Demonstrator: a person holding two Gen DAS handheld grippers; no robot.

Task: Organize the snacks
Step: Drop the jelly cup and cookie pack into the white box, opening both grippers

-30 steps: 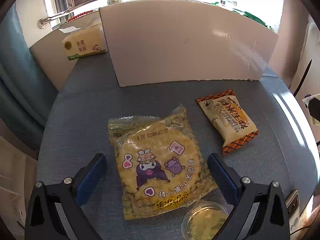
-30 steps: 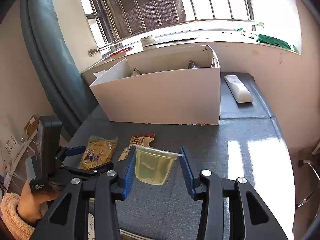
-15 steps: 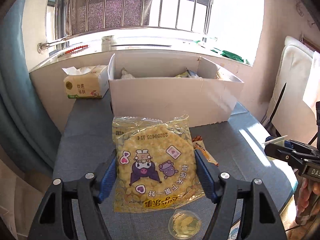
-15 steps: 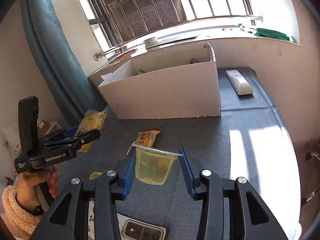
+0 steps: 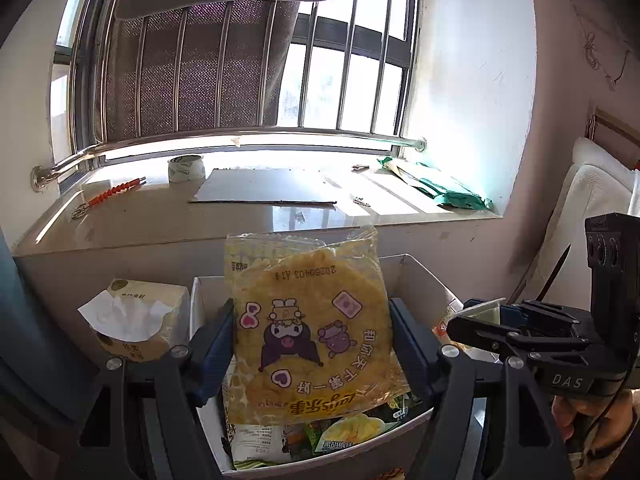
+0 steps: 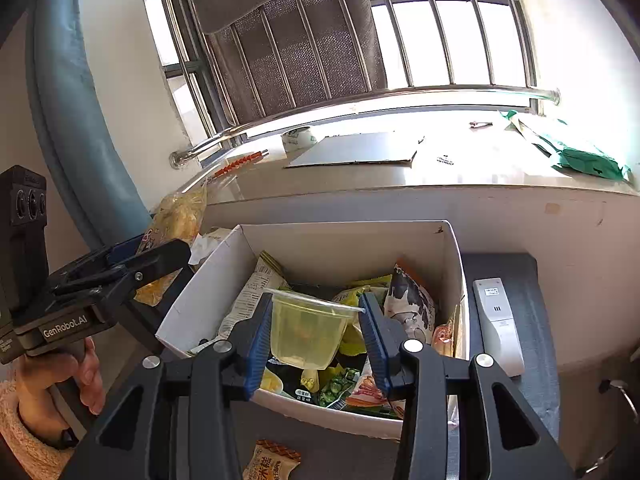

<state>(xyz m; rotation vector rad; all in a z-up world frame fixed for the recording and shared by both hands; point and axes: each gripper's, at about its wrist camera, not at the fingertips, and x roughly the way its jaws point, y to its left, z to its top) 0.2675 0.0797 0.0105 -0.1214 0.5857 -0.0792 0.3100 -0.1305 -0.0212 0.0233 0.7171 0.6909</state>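
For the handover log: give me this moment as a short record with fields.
left gripper: shut on the yellow snack bag, held in the air above the box
right gripper: shut on the jelly cup, held over the box
box: white, open top, already holds several snack packs
table: one orange snack pack lies in front of the box; a white remote lies to its right
tissue pack: left of the box
stage: both items over the box, not yet released
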